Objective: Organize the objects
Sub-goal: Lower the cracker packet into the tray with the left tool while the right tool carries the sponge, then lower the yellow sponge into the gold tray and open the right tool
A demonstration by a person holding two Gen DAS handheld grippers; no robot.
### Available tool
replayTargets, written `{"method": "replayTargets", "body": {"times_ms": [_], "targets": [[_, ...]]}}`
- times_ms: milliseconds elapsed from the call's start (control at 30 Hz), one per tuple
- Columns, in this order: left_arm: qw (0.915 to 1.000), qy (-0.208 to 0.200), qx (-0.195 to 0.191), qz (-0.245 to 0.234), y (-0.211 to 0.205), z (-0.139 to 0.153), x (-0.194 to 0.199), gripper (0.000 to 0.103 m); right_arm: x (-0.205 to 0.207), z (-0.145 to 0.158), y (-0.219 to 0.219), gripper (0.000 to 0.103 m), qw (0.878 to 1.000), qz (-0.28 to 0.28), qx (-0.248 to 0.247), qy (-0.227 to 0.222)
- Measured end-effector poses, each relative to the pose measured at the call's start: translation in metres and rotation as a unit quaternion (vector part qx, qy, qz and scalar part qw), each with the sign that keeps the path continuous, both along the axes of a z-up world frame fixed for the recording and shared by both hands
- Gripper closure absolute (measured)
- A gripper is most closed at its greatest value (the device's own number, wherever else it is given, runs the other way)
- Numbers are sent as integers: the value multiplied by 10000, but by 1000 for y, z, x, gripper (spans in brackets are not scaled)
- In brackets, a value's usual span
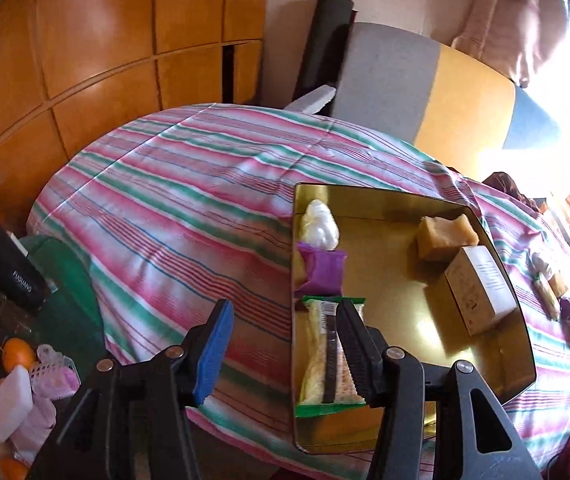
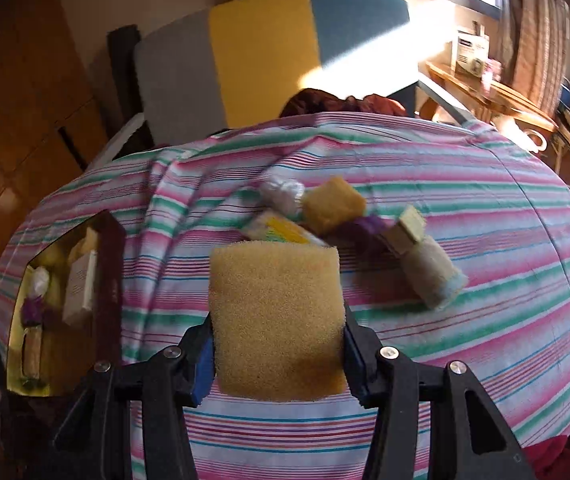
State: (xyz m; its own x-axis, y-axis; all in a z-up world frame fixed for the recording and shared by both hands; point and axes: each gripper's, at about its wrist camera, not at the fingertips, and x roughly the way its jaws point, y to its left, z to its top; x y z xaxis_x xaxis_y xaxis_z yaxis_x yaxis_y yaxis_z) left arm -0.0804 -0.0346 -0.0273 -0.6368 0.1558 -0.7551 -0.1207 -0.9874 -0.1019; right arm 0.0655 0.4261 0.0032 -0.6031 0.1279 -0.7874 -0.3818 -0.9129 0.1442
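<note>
Here, the left gripper (image 1: pixel 281 344) is hanging above the near corner of a gold tray (image 1: pixel 389 200) that is sitting on a striped cloth (image 1: pixel 173 184); its jaws are standing apart with nothing between them, the blue pad (image 1: pixel 215 354) over the cloth and the black ribbed finger (image 1: pixel 351 350) over a green-edged snack packet (image 1: pixel 327 356) lying in the tray. Along the tray's left wall a purple packet (image 1: pixel 323 272) is lying just beyond the snack, and a white bundle (image 1: pixel 319 224) beyond that; toward the right side a tan block (image 1: pixel 447 236) is sitting just behind a cardboard box (image 1: pixel 481 288).

The right gripper (image 2: pixel 279 328) is clamping a yellow sponge (image 2: pixel 277 320) between its two pads, holding it above the cloth; the tray is showing at the far left of that view. Past the sponge a loose cluster is lying on the cloth: a second yellow sponge (image 2: pixel 333 204), a white wad (image 2: pixel 283 192), a yellow-and-white packet (image 2: pixel 281 232), something purple (image 2: pixel 367 226), a small tan block (image 2: pixel 411 222) and a pale roll (image 2: pixel 431 276); this cluster is blurred, so which pieces are touching I cannot quite tell.

A grey, yellow and blue panel (image 2: pixel 261 60) is standing behind the cloth.
</note>
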Motion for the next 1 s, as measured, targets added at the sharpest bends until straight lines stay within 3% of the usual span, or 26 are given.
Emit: {"method": "replayTargets", "body": {"times_ms": [100, 233, 400, 500, 633, 767, 1000], "targets": [[9999, -43, 91, 97, -11, -4, 3, 49, -33, 10, -74, 51, 9949, 1011, -26, 18], [9997, -38, 166, 173, -23, -6, 8, 49, -71, 1, -162, 51, 9766, 2138, -132, -194], [9994, -31, 209, 271, -35, -9, 11, 41, -110, -34, -241, 50, 9581, 2763, -51, -748], [9993, -82, 231, 282, -40, -13, 12, 41, -128, -61, -270, 48, 9503, 2894, 146, -1139], [9990, -177, 295, 301, -44, -20, 12, 41, -136, -86, -299, 48, 9351, 3205, 25, -1511], [9988, -213, 315, 307, -46, -24, 12, 40, -131, -94, -324, 44, 9192, 3612, -365, -1524], [9989, -183, 292, 308, -46, -23, 14, 39, -122, -97, -327, 36, 9155, 3723, -679, -1368]]}}
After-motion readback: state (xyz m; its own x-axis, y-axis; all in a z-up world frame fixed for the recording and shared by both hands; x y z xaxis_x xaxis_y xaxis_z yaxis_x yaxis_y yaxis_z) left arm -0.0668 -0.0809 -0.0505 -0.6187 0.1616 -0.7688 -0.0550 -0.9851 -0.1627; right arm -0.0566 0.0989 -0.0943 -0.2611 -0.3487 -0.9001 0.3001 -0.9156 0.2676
